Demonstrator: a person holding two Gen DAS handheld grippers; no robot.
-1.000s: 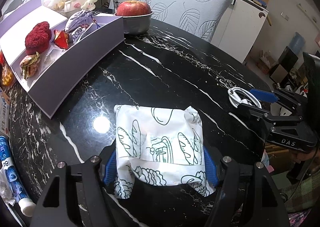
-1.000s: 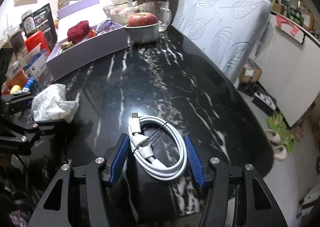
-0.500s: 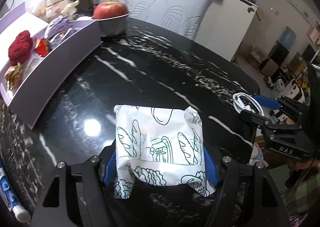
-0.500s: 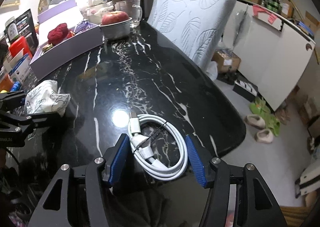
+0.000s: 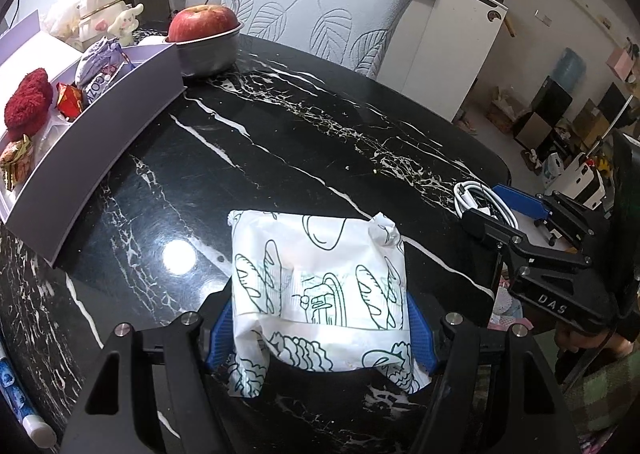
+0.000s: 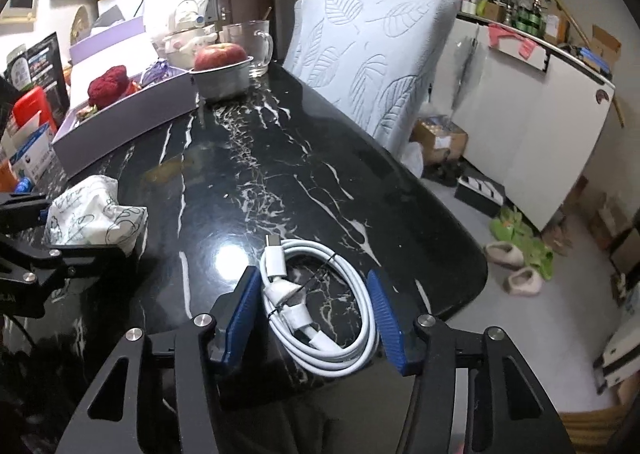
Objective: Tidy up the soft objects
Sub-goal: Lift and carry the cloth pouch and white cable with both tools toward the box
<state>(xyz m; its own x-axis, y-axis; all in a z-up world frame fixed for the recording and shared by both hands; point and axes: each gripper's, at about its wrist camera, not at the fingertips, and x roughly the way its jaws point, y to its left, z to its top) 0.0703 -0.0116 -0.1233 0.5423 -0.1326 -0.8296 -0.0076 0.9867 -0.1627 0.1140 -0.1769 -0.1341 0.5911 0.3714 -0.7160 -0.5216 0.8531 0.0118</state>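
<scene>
Soft white paper bag printed with green bread drawings is clamped between the blue pads of the left gripper, while the right gripper pinches a coiled white charging cable. Compared with a second ago, both loads look unchanged in the jaws, but the lilac rectangular cardboard tray has swung away and back. Both items hang above the black marble table, short of that tray, so delivery still lies ahead.

Your left gripper around the bag on the table, your right gripper around the cable to its right, tray far left, bowl behind it, apple in the bowl.
</scene>
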